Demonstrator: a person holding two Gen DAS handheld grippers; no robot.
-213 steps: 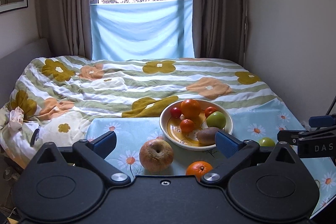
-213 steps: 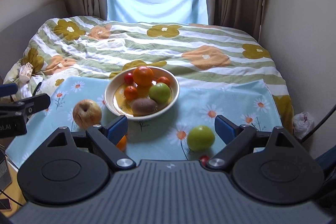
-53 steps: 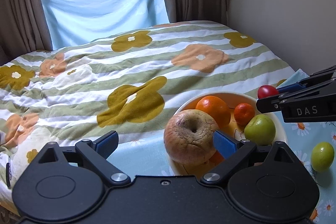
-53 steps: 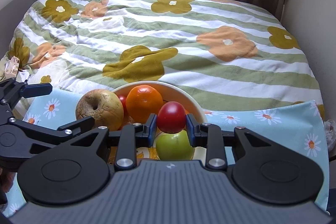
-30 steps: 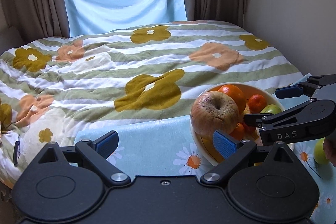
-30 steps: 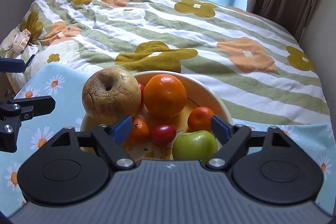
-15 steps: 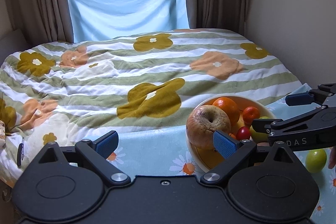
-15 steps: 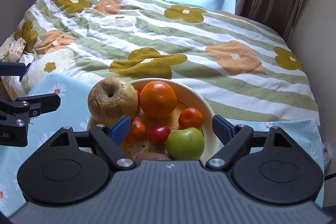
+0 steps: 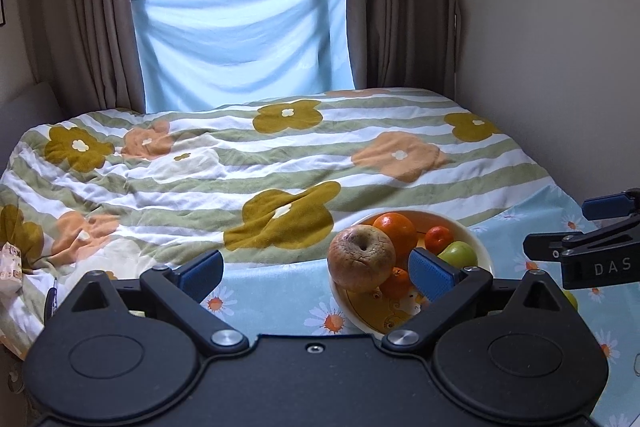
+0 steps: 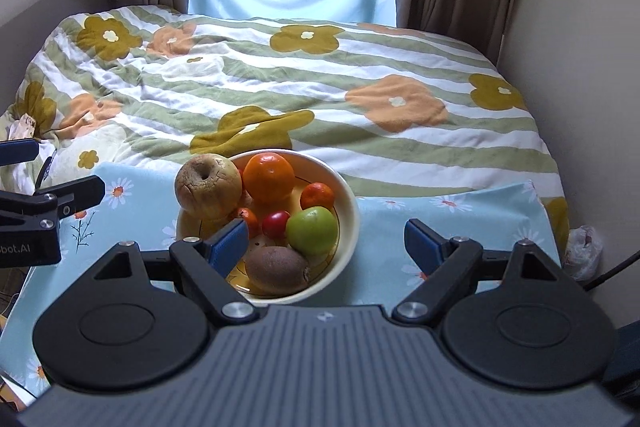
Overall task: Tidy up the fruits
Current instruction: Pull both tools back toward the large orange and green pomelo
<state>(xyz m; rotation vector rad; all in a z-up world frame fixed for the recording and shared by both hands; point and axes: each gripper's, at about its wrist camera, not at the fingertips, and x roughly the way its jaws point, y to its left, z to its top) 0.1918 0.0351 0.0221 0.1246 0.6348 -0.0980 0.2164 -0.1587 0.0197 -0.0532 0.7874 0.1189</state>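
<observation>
Seven fruits (apple (image 10: 208,185) topmost), cream bowl (image 10: 347,223)

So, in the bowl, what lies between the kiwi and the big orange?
In the right wrist view, a small red tomato lies between the kiwi and the big orange, beside the green apple, inside the bowl.

My right gripper (image 10: 326,241) hanging with jaws spread wide and empty before the cream bowl (image 10: 347,215) — wrinkled apple (image 10: 208,185), orange (image 10: 269,177), green apple (image 10: 312,230), kiwi (image 10: 278,269) inside — left gripper (image 10: 60,183) beside it, jaws apart, floral bed (image 10: 360,67) behind.
</observation>
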